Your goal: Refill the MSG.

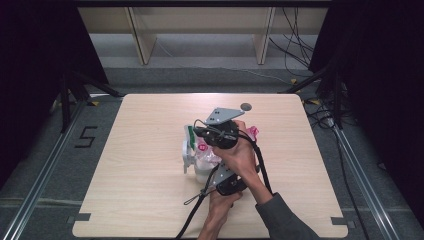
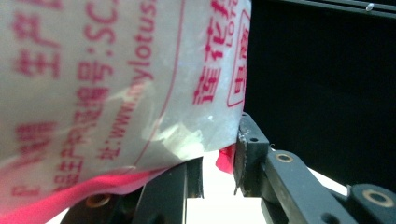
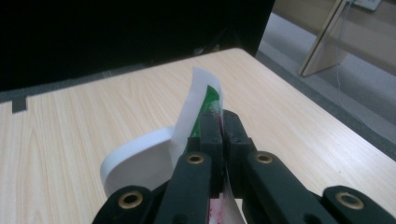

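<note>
High view: two grippers, left gripper (image 1: 212, 172), right gripper (image 1: 200, 134), grip one plastic bag (image 1: 206, 159).

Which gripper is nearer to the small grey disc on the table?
Right. The right gripper is just in front of the grey disc, clamping a bag's edge; the left gripper sits farther back.

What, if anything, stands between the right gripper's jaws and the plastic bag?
Nothing visible does. The right gripper is shut on the plastic bag at its white and green top edge, with no other thing between jaws and bag.
</note>
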A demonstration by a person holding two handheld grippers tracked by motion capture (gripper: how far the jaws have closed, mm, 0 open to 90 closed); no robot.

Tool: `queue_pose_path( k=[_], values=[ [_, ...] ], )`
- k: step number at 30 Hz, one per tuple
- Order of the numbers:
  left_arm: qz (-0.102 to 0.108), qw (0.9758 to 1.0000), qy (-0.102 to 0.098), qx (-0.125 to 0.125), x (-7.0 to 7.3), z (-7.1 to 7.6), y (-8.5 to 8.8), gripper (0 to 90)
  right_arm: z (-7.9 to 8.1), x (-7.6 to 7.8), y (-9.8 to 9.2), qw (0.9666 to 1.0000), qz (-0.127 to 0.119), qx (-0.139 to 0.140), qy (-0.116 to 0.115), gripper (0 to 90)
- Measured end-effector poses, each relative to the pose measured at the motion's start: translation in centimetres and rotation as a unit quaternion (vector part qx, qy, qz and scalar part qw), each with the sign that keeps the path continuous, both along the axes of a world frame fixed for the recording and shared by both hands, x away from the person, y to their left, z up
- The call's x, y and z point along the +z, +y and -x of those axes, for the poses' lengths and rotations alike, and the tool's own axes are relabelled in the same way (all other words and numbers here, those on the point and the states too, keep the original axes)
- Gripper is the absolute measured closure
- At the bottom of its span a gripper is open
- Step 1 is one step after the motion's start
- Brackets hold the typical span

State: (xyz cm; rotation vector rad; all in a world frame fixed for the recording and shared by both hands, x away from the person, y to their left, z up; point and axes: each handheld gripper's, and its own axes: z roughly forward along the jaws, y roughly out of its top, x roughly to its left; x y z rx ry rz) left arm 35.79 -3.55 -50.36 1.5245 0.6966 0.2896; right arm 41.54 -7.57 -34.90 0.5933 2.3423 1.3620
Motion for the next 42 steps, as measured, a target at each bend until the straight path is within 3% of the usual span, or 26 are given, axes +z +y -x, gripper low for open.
queue_pose_path(
  k=[2,4,5,11,15,16,19,22,23,24,25,27,29,34,35,36,40,41,42],
  values=[
    [0.0,1.0,0.003,0.001,0.0,0.06,-0.07,75.5,0.14,0.01,0.0,0.9999,0.006,-0.003,0.012,90.0],
    [0.009,1.0,-0.004,-0.002,-0.09,-0.06,-0.15,75.6,0.11,-0.04,0.03,0.9999,0.008,-0.002,0.011,90.0],
    [-0.002,1.0,0.001,0.001,0.02,0.04,-0.01,75.5,0.14,-0.01,0.0,0.9999,0.005,-0.004,0.012,90.0],
    [-0.002,1.0,0.001,0.003,0.03,0.05,0.0,75.6,0.17,-0.02,-0.02,1.0,-0.003,-0.007,0.005,90.0],
    [0.01,0.9999,-0.006,0.002,-0.11,-0.13,-0.16,75.6,0.17,-0.02,-0.01,0.9999,0.001,-0.005,0.011,90.0],
    [-0.002,1.0,-0.001,-0.001,-0.01,-0.04,0.03,75.6,0.15,-0.01,-0.02,0.9999,-0.004,-0.007,0.006,90.0],
    [0.0,1.0,0.003,0.002,0.03,0.05,-0.04,75.5,0.16,-0.13,0.14,1.0,0.003,-0.006,0.006,90.0],
    [-0.003,1.0,0.001,0.001,0.01,-0.01,0.05,75.6,0.2,0.02,0.0,0.9999,0.002,-0.004,0.011,90.0],
    [-0.01,0.9998,-0.012,-0.012,0.07,-0.15,0.14,75.6,0.18,-0.03,0.05,0.9999,0.006,-0.001,0.008,90.0],
    [0.003,0.9999,-0.01,-0.01,0.07,-0.1,-0.04,75.6,0.12,-0.11,0.15,1.0,0.008,0.003,0.001,90.0],
    [-0.011,0.9997,-0.017,-0.013,0.04,-0.22,0.18,75.6,0.21,-0.09,0.17,1.0,0.008,0.002,0.005,90.0],
    [-0.01,0.9997,-0.017,-0.012,0.04,-0.22,0.18,75.6,0.3,-0.04,0.15,1.0,0.001,-0.005,0.004,90.0],
    [0.004,0.9999,-0.01,-0.01,0.0,-0.15,-0.05,75.6,0.14,-0.1,0.17,1.0,0.007,0.004,0.002,90.0],
    [0.006,0.9999,-0.01,-0.01,0.02,-0.15,-0.04,75.6,0.28,-0.07,0.17,0.9999,0.007,0.001,0.01,90.0],
    [0.033,0.9994,-0.002,-0.011,-0.24,-0.21,-0.54,75.6,0.25,-0.23,0.32,0.9999,0.009,-0.002,0.007,90.0],
    [0.022,0.9995,-0.018,-0.009,-0.25,-0.41,-0.37,75.6,0.11,-0.32,0.36,0.9998,0.02,0.007,0.004,90.0],
    [0.019,0.9995,-0.018,-0.017,-0.28,-0.44,-0.16,75.7,0.1,-0.28,0.26,1.0,0.007,0.002,0.001,90.0],
    [0.021,0.9995,-0.017,-0.018,-0.3,-0.43,-0.19,75.6,0.07,-0.34,0.29,0.9999,0.013,0.005,0.001,90.0],
    [0.032,0.9993,0.002,-0.017,-0.3,-0.24,-0.44,75.6,0.09,-0.44,0.39,0.9999,0.016,0.004,0.005,90.0]
  ],
)
